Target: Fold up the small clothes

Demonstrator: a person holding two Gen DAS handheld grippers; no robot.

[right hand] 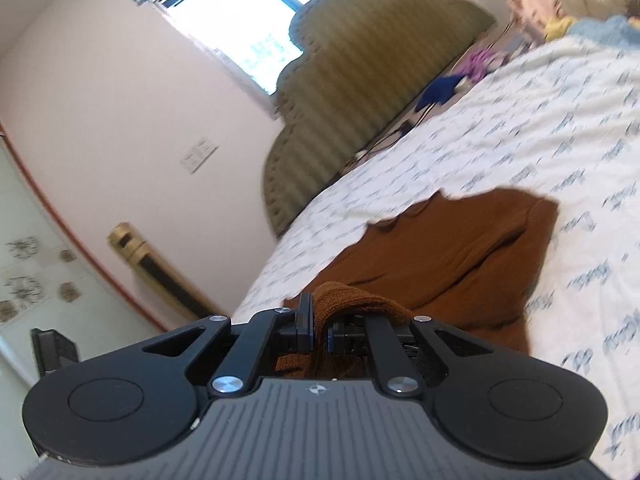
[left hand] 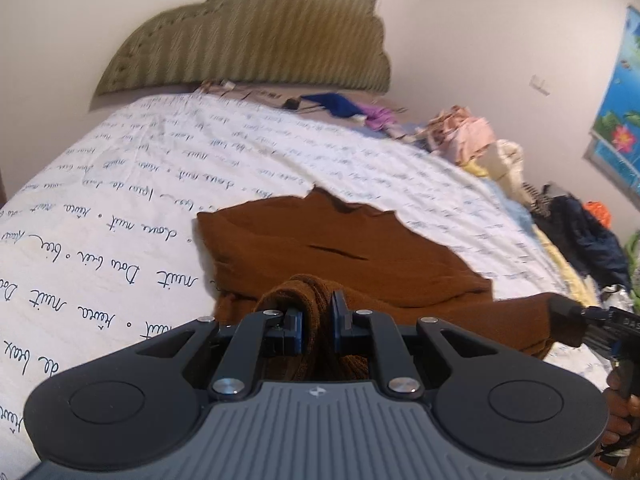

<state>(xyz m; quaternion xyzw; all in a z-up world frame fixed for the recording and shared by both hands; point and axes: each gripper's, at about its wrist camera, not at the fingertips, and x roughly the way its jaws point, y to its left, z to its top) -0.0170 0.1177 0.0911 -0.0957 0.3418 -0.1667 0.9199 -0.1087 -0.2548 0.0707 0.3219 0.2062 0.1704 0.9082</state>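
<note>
A small brown knit garment (left hand: pixel 320 248) lies spread on the white bedsheet with blue handwriting print (left hand: pixel 120 184). My left gripper (left hand: pixel 318 320) is shut on a bunched near edge of the garment. The right gripper shows at the far right of the left wrist view (left hand: pixel 576 318), holding another corner of the same garment. In the right wrist view, my right gripper (right hand: pixel 319 330) is shut on a fold of the brown garment (right hand: pixel 460 252), whose far part rests on the sheet (right hand: pixel 520 132).
An olive padded headboard (left hand: pixel 256 40) stands at the far end of the bed. Blue (left hand: pixel 336 104) and purple (left hand: pixel 378 116) clothes lie near it. A pile of mixed clothes (left hand: pixel 500 160) runs along the bed's right side. A window (right hand: pixel 240 20) is behind.
</note>
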